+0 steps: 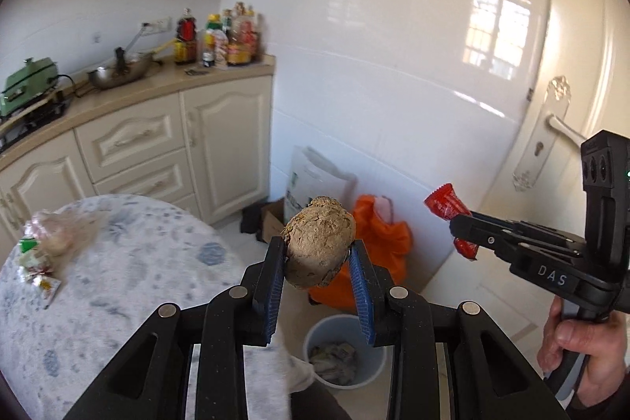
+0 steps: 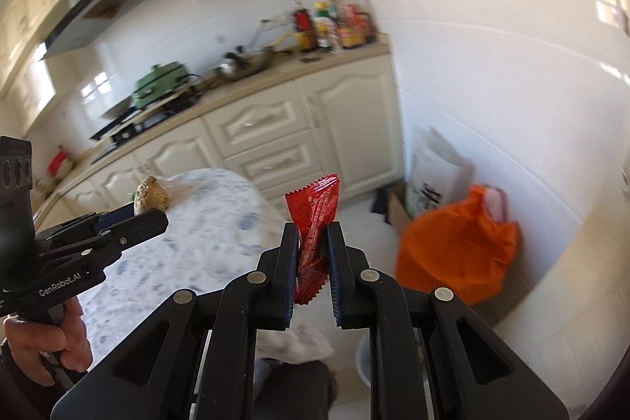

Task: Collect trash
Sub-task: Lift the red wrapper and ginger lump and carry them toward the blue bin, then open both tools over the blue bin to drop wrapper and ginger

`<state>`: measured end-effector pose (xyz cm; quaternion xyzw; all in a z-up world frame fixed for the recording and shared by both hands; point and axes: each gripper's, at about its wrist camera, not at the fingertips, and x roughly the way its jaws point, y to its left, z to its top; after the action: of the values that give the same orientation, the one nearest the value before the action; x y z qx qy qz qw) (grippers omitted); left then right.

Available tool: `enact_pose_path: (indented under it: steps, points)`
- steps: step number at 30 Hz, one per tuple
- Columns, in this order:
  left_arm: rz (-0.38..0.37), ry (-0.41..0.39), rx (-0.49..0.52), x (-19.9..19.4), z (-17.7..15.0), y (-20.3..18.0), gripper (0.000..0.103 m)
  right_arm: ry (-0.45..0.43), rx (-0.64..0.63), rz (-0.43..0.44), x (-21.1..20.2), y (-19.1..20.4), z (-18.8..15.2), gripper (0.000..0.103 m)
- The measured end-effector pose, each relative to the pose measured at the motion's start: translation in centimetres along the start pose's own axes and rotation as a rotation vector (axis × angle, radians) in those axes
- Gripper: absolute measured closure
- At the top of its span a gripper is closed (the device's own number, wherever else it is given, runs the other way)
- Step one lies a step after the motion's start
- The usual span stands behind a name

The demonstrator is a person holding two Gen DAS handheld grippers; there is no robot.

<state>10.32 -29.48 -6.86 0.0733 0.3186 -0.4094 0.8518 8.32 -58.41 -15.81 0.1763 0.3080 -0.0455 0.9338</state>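
Over the bin (image 1: 343, 349) past the table (image 1: 98, 282) edge, both grippers tilt down: left gripper (image 1: 318, 254) pinches a crusty brown lump (image 1: 319, 243), right gripper (image 2: 313, 243) squeezes a red wrapper (image 2: 315, 223). Bin's half hidden behind the fingers, contents kinda blurry.

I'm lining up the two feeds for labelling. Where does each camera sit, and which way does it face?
Left wrist: on the left gripper, looking down along its fingers past the brown lump it clamps to the trash bin on the floor; the right gripper and its hand show at right.
Right wrist: on the right gripper, shut on a red wrapper, facing the kitchen counter; the left gripper and its hand show at left.
Shared: orange bag, patterned table, counter, both held items.
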Motion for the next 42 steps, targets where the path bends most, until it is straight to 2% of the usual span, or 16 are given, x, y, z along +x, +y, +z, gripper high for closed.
enact_pose_path:
  steps: [9, 17, 19, 20, 21, 22, 24, 25, 26, 27, 28, 30, 31, 35, 42]
  points:
    - [-0.084, 0.211, 0.061, 11.0, 0.2, -5.1, 0.074, 0.139, 0.166, -0.077, 5.4, -6.7, -4.2, 0.089]
    - [-0.105, 0.378, 0.123, 20.6, 0.3, -8.6, 0.073, 0.226, 0.252, -0.092, 9.3, -10.3, -6.4, 0.085]
    - [-0.101, 0.401, 0.134, 22.1, 0.7, -9.1, 0.062, 0.24, 0.271, -0.105, 9.9, -11.0, -6.8, 0.081]
    - [-0.091, 0.409, 0.14, 22.8, 0.9, -9.2, 0.041, 0.248, 0.281, -0.11, 10.2, -11.4, -7.0, 0.074]
    - [-0.064, 0.409, 0.144, 23.3, 1.1, -9.2, 0.027, 0.258, 0.296, -0.119, 10.5, -11.8, -7.3, 0.068]
    - [-0.042, 0.404, 0.145, 23.8, 1.2, -9.0, 0.022, 0.264, 0.316, -0.12, 10.7, -12.4, -7.6, 0.066]
    - [-0.024, 0.388, 0.137, 23.9, 1.7, -8.9, 0.011, 0.266, 0.34, -0.115, 10.7, -12.9, -8.0, 0.054]
    - [-0.018, 0.383, 0.134, 23.9, 1.8, -9.0, 0.01, 0.266, 0.345, -0.121, 10.7, -13.1, -8.2, 0.05]
    - [-0.008, 0.379, 0.134, 23.6, 1.6, -9.2, 0.008, 0.266, 0.349, -0.126, 10.6, -13.1, -8.4, 0.041]
    - [0.002, 0.374, 0.133, 23.4, 1.6, -9.2, 0.008, 0.265, 0.353, -0.125, 10.6, -13.1, -8.4, 0.032]
    - [0.009, 0.368, 0.131, 23.3, 1.7, -9.2, 0.008, 0.26, 0.36, -0.125, 10.5, -13.1, -8.5, 0.026]
    - [0.026, 0.357, 0.125, 22.2, 1.2, -9.2, 0.008, 0.244, 0.37, -0.129, 10.1, -12.9, -8.5, 0.006]
    - [0.034, 0.345, 0.119, 21.8, 1.4, -9.2, 0.007, 0.236, 0.372, -0.134, 9.9, -12.8, -8.5, 0.002]
    - [0.059, 0.29, 0.087, 18.3, 0.8, -8.0, 0.002, 0.225, 0.389, -0.142, 9.4, -12.2, -8.1, 0.0]
    - [0.094, 0.187, 0.022, 11.0, -0.2, -4.5, 0.001, 0.18, 0.344, -0.134, 7.7, -9.0, -6.0, 0.0]
